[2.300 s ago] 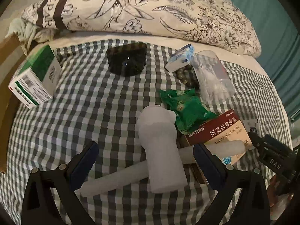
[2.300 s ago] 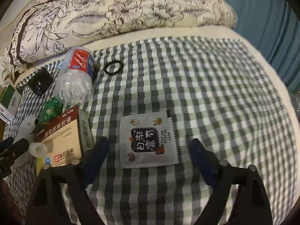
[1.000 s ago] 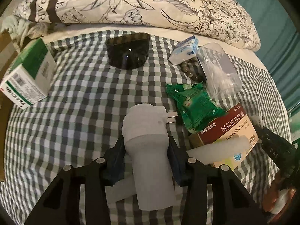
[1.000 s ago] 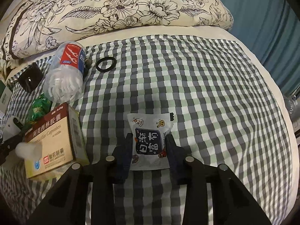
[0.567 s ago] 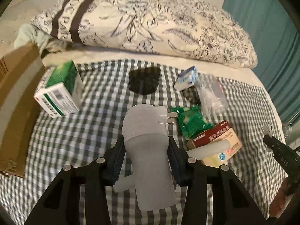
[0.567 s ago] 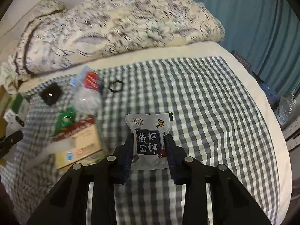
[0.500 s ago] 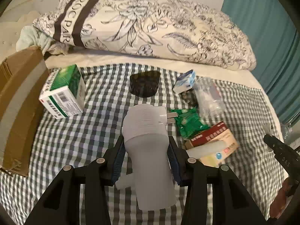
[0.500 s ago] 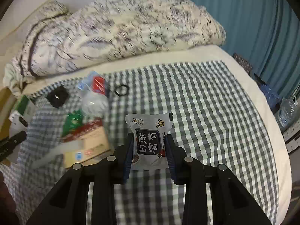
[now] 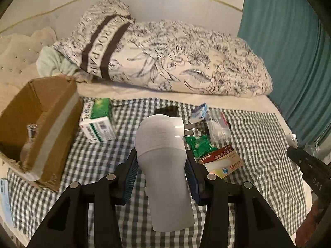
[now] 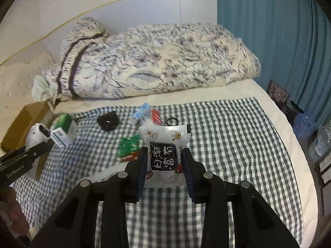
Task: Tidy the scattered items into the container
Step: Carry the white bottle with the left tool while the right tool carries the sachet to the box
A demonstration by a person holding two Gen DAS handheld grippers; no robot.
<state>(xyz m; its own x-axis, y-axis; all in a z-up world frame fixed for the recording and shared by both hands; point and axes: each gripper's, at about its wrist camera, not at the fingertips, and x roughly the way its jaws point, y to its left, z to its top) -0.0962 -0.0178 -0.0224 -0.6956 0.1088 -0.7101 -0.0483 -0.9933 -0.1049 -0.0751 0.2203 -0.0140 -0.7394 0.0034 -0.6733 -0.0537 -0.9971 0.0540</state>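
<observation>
My left gripper [image 9: 161,165] is shut on a white plug-in device [image 9: 163,144], whose two metal prongs point right, held well above the checked bedspread [image 9: 103,161]. In the right wrist view my right gripper [image 10: 164,165] is shut on a white snack packet [image 10: 164,150] with a black label, also lifted off the bed. An open cardboard box [image 9: 55,128] sits at the left of the bed, left of both grippers. Scattered on the cloth lie a green-and-white carton [image 9: 98,124], a green packet [image 9: 199,144], a red-and-tan medicine box [image 9: 221,161] and a clear jar of cotton swabs [image 9: 217,126].
A small blue-and-white box [image 9: 199,112] and a black object [image 9: 167,110] lie further back, with a black ring [image 10: 172,121] nearby. A floral duvet [image 9: 175,57] is piled along the headboard. A teal curtain [image 9: 289,51] hangs at the right. Bare checked cloth [image 10: 238,144] fills the right half.
Both grippers have risen off the bed with the plug-in device and the snack packet held in them. The view has widened, and the cardboard box's open inside now shows.
</observation>
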